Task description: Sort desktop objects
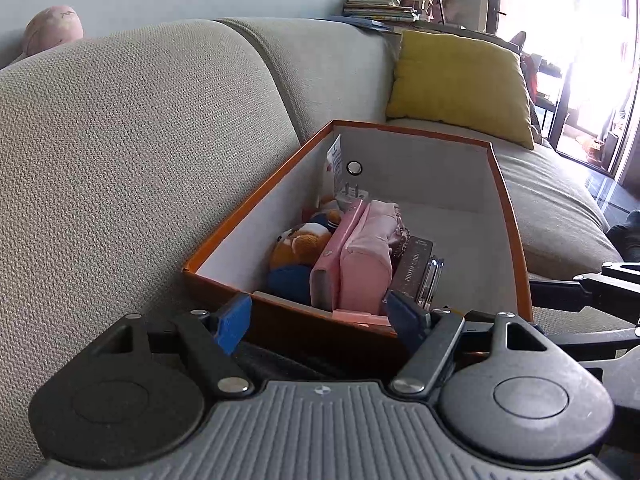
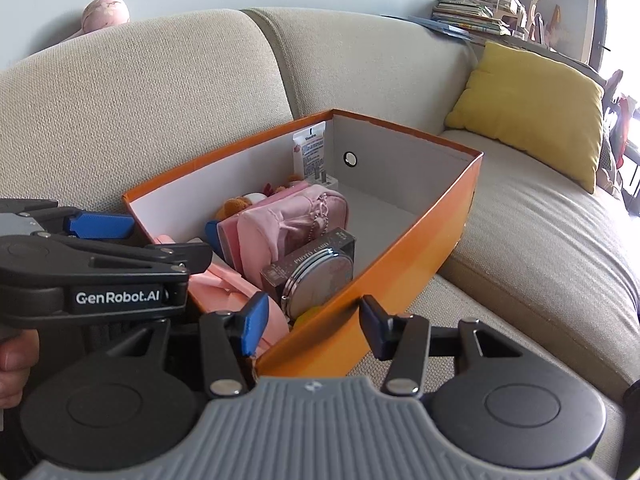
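An orange box (image 1: 508, 208) (image 2: 400, 264) lies on a beige sofa. Inside stand a pink pouch (image 1: 372, 248) (image 2: 288, 216), a brown plush toy (image 1: 296, 248), a dark photo card box (image 1: 414, 264) (image 2: 316, 252), a round compact mirror (image 2: 320, 284) and a white tube (image 2: 310, 152). My left gripper (image 1: 318, 316) is open, with its blue fingers astride the box's near short wall; one finger (image 2: 100, 226) shows in the right wrist view. My right gripper (image 2: 314, 326) is open, and the box's long right wall runs between its fingers without touching the pads.
The sofa back (image 1: 140, 140) rises close on the left. A yellow cushion (image 1: 460, 84) (image 2: 532, 108) leans at the far end, with bare seat (image 2: 540, 248) right of the box. A hand (image 2: 12, 360) holds the left gripper. Books (image 1: 380, 8) are stacked behind.
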The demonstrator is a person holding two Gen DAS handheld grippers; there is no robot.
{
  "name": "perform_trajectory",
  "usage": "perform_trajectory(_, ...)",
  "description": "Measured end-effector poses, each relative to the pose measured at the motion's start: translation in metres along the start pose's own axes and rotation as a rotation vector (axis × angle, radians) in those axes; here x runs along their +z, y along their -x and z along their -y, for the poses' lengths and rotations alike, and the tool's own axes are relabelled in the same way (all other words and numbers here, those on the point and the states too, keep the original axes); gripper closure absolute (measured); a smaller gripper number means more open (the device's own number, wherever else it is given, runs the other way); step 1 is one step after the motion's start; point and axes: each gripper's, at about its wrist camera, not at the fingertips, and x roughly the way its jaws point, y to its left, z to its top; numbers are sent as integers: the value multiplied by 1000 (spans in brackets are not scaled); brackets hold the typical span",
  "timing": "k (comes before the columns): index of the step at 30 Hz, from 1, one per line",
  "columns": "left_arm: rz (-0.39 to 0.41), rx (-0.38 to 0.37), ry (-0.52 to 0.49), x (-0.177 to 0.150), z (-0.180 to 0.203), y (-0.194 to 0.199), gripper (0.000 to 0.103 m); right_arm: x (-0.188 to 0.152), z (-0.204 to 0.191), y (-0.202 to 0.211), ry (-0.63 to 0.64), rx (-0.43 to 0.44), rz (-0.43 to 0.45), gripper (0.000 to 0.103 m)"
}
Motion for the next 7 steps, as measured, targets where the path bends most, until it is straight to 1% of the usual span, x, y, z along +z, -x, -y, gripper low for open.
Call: perform_trajectory(7, 0, 1, 1, -1, 0, -2, 15, 0, 0, 1, -3, 2, -3, 50)
